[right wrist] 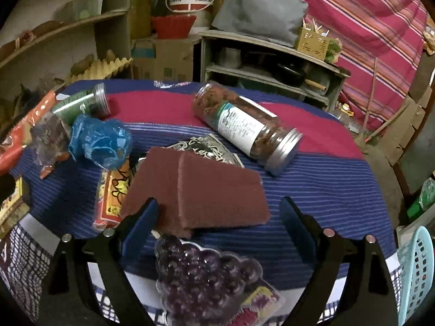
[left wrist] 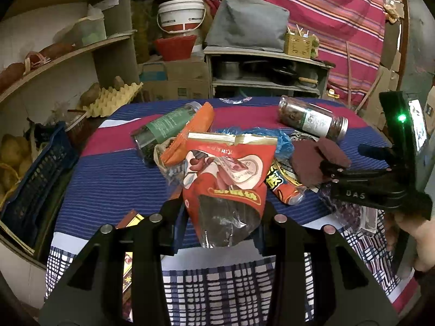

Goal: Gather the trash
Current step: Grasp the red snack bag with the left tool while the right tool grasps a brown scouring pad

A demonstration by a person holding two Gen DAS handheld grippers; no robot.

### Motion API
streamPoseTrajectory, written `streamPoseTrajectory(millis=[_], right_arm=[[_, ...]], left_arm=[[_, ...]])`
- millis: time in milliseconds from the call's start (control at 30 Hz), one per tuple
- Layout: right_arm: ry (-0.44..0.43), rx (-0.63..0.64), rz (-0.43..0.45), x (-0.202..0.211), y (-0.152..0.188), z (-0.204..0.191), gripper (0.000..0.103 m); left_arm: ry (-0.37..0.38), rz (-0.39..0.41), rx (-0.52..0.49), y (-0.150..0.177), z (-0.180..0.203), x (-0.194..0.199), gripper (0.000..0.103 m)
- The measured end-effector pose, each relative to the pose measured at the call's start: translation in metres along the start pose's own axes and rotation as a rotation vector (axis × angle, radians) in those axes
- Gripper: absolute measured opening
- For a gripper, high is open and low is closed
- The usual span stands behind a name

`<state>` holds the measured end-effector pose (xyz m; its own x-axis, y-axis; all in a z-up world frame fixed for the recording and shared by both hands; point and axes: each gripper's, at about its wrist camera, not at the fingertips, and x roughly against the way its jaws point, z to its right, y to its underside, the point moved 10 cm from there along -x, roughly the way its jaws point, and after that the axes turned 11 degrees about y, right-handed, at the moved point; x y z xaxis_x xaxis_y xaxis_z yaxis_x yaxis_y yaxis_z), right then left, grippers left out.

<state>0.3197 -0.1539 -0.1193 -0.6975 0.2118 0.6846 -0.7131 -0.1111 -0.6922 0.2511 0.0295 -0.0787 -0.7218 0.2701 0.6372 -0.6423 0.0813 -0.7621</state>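
Observation:
My left gripper (left wrist: 220,225) is shut on a red snack bag (left wrist: 225,174), which hangs above the striped tablecloth (left wrist: 114,179). My right gripper (right wrist: 218,222) stands open around two brown scouring pads (right wrist: 214,190) lying on the cloth. Its left fingertip (right wrist: 144,220) is at the pads' left corner and the right one is apart from them. In the left wrist view the right gripper (left wrist: 334,174) comes in from the right, at the brown pads (left wrist: 312,163). A crumpled blue plastic bag (right wrist: 100,141), a yellow-red wrapper (right wrist: 114,195) and a purple grape-shaped pack (right wrist: 201,274) lie close by.
A jar with a silver lid (right wrist: 247,130) lies behind the pads, and a green-labelled jar (right wrist: 81,103) lies at the far left. A teal basket (right wrist: 416,271) stands off the table's right edge, a dark blue crate (left wrist: 35,184) off its left. Shelves and boxes crowd the back.

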Motion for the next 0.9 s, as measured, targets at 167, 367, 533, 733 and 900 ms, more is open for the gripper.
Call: streamPoseTrajectory(millis=[167, 367, 533, 733, 900], right_arm=[[-0.036, -0.036, -0.008, 0.0, -0.001, 0.016, 0.052], [-0.039, -0.077, 0.05, 0.016, -0.009, 0.043, 0.037], [-0.052, -0.077, 0.066, 0.024, -0.013, 0.056, 0.019], [-0.086, -0.101, 0.08, 0.029, -0.009, 0.071, 0.015], [-0.102, -0.121, 0.109, 0.046, -0.004, 0.092, 0.014]], left_arm=[[0.003, -0.003, 0.002, -0.001, 0.004, -0.005, 0.038], [0.01, -0.007, -0.006, 0.0, 0.016, -0.009, 0.038], [0.017, -0.017, -0.014, 0.004, 0.029, -0.011, 0.037], [0.02, -0.013, -0.031, 0.0, 0.041, -0.009, 0.037], [0.031, -0.008, -0.048, -0.004, 0.058, -0.007, 0.036]])
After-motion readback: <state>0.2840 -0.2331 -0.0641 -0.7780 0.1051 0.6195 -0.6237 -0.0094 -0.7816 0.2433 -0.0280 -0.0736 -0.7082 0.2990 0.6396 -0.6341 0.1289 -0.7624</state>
